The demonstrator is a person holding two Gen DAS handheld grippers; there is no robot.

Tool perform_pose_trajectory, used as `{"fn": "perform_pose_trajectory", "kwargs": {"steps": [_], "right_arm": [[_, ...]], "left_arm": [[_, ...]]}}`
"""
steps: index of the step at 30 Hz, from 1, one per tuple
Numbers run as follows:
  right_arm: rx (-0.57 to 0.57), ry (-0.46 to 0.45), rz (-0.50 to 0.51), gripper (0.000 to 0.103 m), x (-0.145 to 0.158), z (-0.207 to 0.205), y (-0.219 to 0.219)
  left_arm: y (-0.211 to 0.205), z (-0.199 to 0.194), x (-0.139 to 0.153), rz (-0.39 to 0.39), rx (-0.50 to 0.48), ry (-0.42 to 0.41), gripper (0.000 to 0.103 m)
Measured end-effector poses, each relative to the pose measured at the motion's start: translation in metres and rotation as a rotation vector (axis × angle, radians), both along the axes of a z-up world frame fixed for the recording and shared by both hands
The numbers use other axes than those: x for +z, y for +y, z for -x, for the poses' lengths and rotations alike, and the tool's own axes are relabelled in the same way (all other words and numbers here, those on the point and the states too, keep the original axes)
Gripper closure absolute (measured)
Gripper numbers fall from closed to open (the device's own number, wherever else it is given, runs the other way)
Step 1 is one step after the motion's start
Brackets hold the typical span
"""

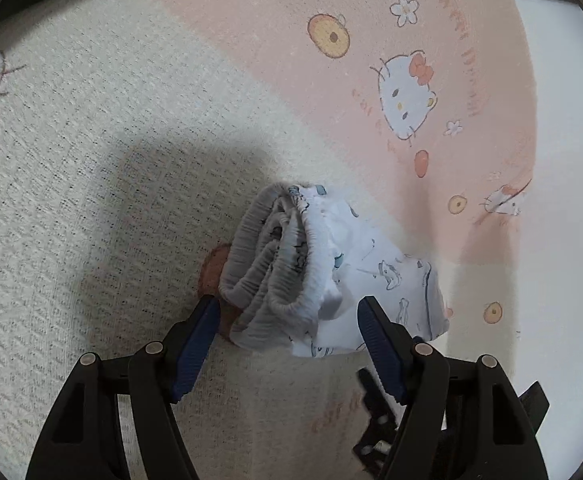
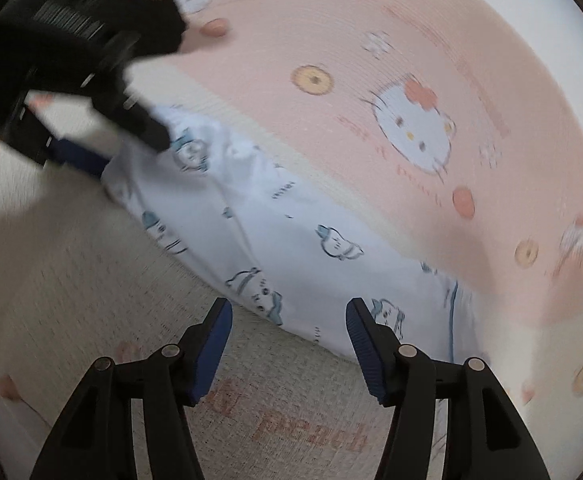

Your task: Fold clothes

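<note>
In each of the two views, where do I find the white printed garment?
Left wrist: the garment lies low centre, bunched, its grey waistband between the open left gripper.
Right wrist: it runs from left to bottom centre, ahead of the open right gripper.
Shared landmark: the large cat face.

White printed garment on a pink and cream cartoon mat

The garment (image 1: pixel 355 256) is white with small blue-outlined cartoon animals and a grey gathered waistband (image 1: pixel 267 256). The mat (image 1: pixel 91 160) under it is cream beside the garment and pink beyond it, printed with a white cat face (image 1: pixel 405 96) wearing an orange bow, yellow rings, white flowers and faded reddish lettering. Both grippers' fingers (image 2: pixel 211 348) are black with dark blue pads.
</note>
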State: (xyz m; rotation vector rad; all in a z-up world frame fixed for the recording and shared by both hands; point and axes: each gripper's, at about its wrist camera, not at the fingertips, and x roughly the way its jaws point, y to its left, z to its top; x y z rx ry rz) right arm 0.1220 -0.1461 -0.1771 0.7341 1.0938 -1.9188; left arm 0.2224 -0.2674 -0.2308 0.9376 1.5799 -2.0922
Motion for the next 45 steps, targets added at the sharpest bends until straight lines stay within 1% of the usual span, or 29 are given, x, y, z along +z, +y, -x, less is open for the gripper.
{"fn": "perform_pose_trajectory", "kwargs": {"steps": [3,5,9,11,13,14,15,17,18,23,26,29,32,36,40,42,43,44,45], "right_arm": [[0.016,0.010,-0.020,0.044,-0.007,-0.003,-0.007],[0.035,0.045,-0.047,0.044,-0.011,-0.008,-0.012],[0.114,0.154,-0.102,0.045,-0.019,-0.030,-0.021],[0.144,0.207,-0.135,0.044,-0.024,-0.038,-0.026],[0.163,0.276,-0.166,0.044,-0.031,-0.043,-0.030],[0.169,0.297,-0.177,0.044,-0.032,-0.044,-0.031],[0.175,0.317,-0.187,0.044,-0.034,-0.044,-0.033],[0.183,0.347,-0.201,0.044,-0.035,-0.045,-0.037],[0.184,0.356,-0.205,0.044,-0.036,-0.045,-0.039],[0.188,0.386,-0.213,0.044,-0.036,-0.050,-0.046],[0.207,0.369,-0.193,0.044,-0.034,-0.056,-0.047],[0.195,0.375,-0.182,0.044,-0.036,-0.056,-0.050],[0.176,0.383,-0.164,0.044,-0.037,-0.054,-0.054],[0.134,0.389,-0.134,0.044,-0.036,-0.044,-0.062],[0.148,0.359,-0.050,0.045,-0.028,-0.037,-0.068],[0.115,0.342,-0.012,0.060,-0.021,-0.029,-0.070],[0.094,0.327,-0.005,0.080,-0.020,-0.024,-0.070],[0.074,0.311,0.000,0.091,-0.018,-0.019,-0.069],[0.061,0.292,0.016,0.091,-0.015,-0.015,-0.068]], "left_arm": [[0.000,-0.001,0.001,0.014,-0.017,0.008,0.034],[-0.002,0.000,-0.001,0.012,-0.018,0.017,0.034],[-0.007,0.003,-0.005,-0.014,-0.007,0.041,0.034],[-0.009,0.003,-0.005,-0.018,-0.006,0.040,0.035],[-0.009,0.005,-0.005,0.000,-0.010,0.020,0.047],[-0.009,0.005,-0.005,0.012,-0.012,0.005,0.058],[-0.009,0.005,-0.005,0.023,-0.014,-0.008,0.068],[-0.009,0.003,-0.006,0.031,-0.020,-0.013,0.076],[-0.009,0.002,-0.006,0.032,-0.022,-0.013,0.078],[-0.009,0.007,0.006,0.055,-0.056,-0.018,0.082],[-0.010,0.013,0.017,0.054,-0.083,0.010,0.082],[-0.012,0.018,0.027,0.046,-0.106,0.041,0.082],[-0.012,0.024,0.035,0.049,-0.132,0.048,0.082],[-0.011,0.031,0.042,0.045,-0.162,0.070,0.082],[-0.011,0.039,0.048,0.059,-0.180,0.074,0.082],[-0.013,0.041,0.051,0.055,-0.182,0.084,0.082],[-0.014,0.041,0.053,0.051,-0.182,0.089,0.082],[-0.016,0.043,0.054,0.044,-0.183,0.095,0.082],[-0.017,0.044,0.056,0.031,-0.181,0.098,0.080]]}}
